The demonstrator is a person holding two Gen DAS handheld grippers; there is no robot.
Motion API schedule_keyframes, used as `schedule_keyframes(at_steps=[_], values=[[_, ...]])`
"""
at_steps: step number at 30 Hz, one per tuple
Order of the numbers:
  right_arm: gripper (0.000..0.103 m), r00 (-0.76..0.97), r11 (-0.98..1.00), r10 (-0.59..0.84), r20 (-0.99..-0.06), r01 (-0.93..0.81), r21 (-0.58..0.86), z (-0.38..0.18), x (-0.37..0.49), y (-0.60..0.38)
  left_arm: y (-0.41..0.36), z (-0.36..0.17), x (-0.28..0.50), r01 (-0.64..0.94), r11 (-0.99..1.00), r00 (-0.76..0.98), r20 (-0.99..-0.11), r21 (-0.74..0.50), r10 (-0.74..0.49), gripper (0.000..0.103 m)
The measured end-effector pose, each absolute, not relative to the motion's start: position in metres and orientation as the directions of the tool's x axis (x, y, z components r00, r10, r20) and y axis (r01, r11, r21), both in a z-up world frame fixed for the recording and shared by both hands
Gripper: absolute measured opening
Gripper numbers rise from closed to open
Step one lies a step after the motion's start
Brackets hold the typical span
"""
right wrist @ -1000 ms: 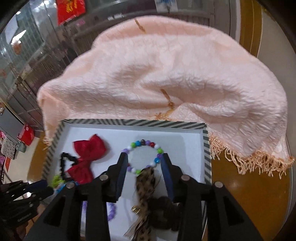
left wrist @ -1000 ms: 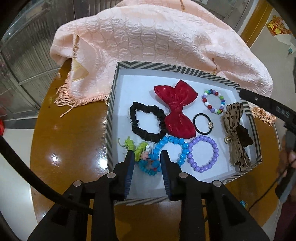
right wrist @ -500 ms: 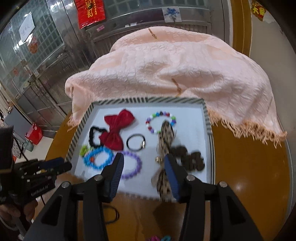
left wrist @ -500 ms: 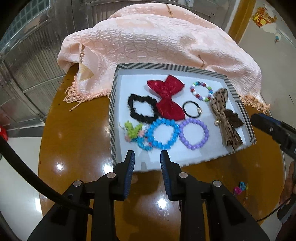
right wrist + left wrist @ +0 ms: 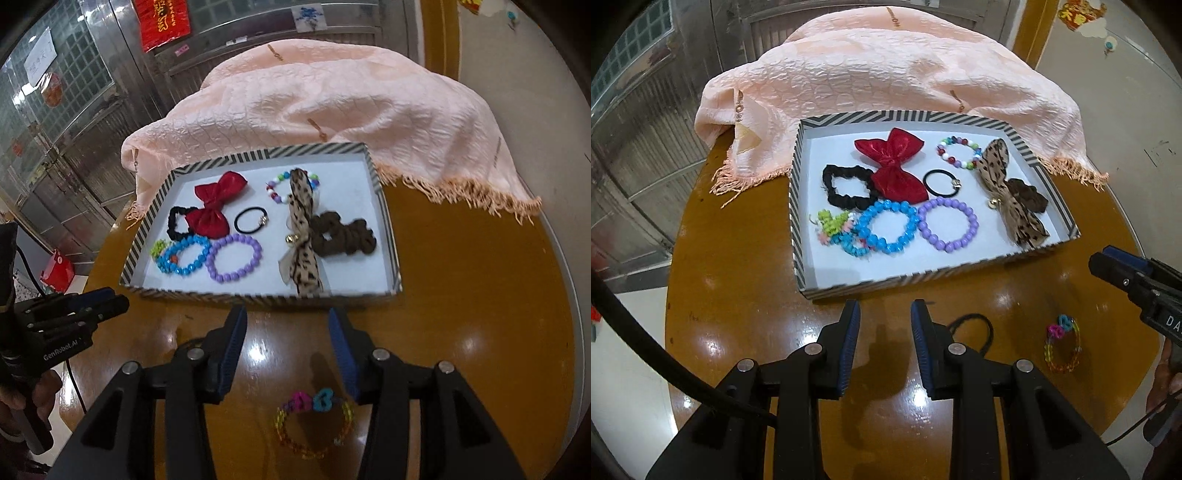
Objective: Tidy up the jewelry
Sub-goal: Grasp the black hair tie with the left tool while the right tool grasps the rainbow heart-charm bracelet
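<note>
Brown table (image 5: 746, 295) held striped tray (image 5: 923, 277) | left gripper (image 5: 885, 317) gaped empty; right gripper (image 5: 286, 325) gaped wide, empty, above rainbow bracelet (image 5: 314, 424)

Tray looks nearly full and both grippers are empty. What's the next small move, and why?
Probably lower the open right gripper onto the colourful chain bracelet lying on the table just below its fingers; it sits outside the striped tray.
</note>
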State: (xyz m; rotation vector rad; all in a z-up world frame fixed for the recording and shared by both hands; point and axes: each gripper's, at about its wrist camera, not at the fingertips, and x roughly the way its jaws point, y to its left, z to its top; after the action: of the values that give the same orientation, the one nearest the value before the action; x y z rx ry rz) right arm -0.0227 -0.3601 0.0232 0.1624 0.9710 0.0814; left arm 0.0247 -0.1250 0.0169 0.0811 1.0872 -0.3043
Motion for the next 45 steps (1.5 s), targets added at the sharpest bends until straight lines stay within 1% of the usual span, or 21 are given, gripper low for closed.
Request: schedule_keyframes(at_steps=[5, 9, 15, 18, 22, 27, 29, 33, 36, 38, 40, 43, 45], values=[[0.05, 0.544, 0.986, 0.129, -0.829, 0.016, 0.164, 0.015, -0.04, -0.363, -0.123, 0.015, 0.016, 0.289, 0.953, 0.421, -0.883, -0.088, -0.209, 0.013], [0.05, 0.521, 0.992, 0.097, -0.848, 0.019, 0.125, 0.003, -0.058, -0.367, -0.119, 0.012, 0.011, 0.285, 0.953, 0.412, -0.885, -0.1, -0.216, 0.013], [0.05, 0.468, 0.989, 0.1, -0.878, 0.053, 0.141, -0.024, -0.081, -0.379, -0.116, -0.002, 0.006, 0.28, 0.952, 0.372, -0.9, -0.126, -0.229, 0.013], [0.05, 0.466, 0.989, 0.097, -0.879, 0.052, 0.136, -0.031, -0.084, -0.38, -0.119, -0.008, 0.003, 0.284, 0.949, 0.352, -0.906, -0.136, -0.235, 0.013], [0.05, 0.479, 0.996, 0.063, -0.875, 0.019, 0.082, -0.038, -0.081, -0.379, -0.126, -0.015, 0.0, 0.302, 0.941, 0.323, -0.913, -0.151, -0.25, 0.013], [0.049, 0.465, 0.998, 0.059, -0.883, -0.011, 0.061, -0.049, -0.073, -0.38, -0.132, -0.024, 0.0, 0.316, 0.932, 0.284, -0.92, -0.175, -0.269, 0.014], [0.048, 0.466, 0.998, 0.058, -0.883, -0.017, 0.057, -0.053, -0.071, -0.38, -0.135, -0.027, 0.002, 0.314, 0.93, 0.271, -0.921, -0.19, -0.279, 0.016], [0.041, 0.465, 0.998, 0.066, -0.883, -0.031, 0.059, -0.058, -0.066, -0.381, -0.142, -0.03, 0.005, 0.321, 0.925, 0.261, -0.92, -0.204, -0.293, 0.019], [0.038, 0.471, 0.998, 0.058, -0.88, -0.049, 0.04, -0.059, -0.063, -0.379, -0.152, -0.034, 0.008, 0.335, 0.924, 0.262, -0.924, -0.182, -0.277, 0.02], [0.033, 0.476, 0.998, 0.042, -0.878, -0.056, 0.017, -0.059, -0.062, -0.378, -0.159, -0.037, 0.011, 0.346, 0.925, 0.266, -0.928, -0.16, -0.26, 0.02], [0.022, 0.481, 0.998, 0.032, -0.876, -0.058, 0.005, -0.059, -0.063, -0.377, -0.165, -0.04, 0.013, 0.356, 0.923, 0.264, -0.932, -0.144, -0.247, 0.02], [0.012, 0.482, 0.998, 0.043, -0.875, -0.068, 0.012, -0.059, -0.063, -0.377, -0.177, -0.045, 0.017, 0.376, 0.919, 0.262, -0.937, -0.119, -0.229, 0.02], [0.01, 0.481, 0.997, 0.05, -0.876, -0.072, 0.017, -0.059, -0.062, -0.377, -0.184, -0.046, 0.018, 0.391, 0.914, 0.272, -0.936, -0.106, -0.225, 0.02]])
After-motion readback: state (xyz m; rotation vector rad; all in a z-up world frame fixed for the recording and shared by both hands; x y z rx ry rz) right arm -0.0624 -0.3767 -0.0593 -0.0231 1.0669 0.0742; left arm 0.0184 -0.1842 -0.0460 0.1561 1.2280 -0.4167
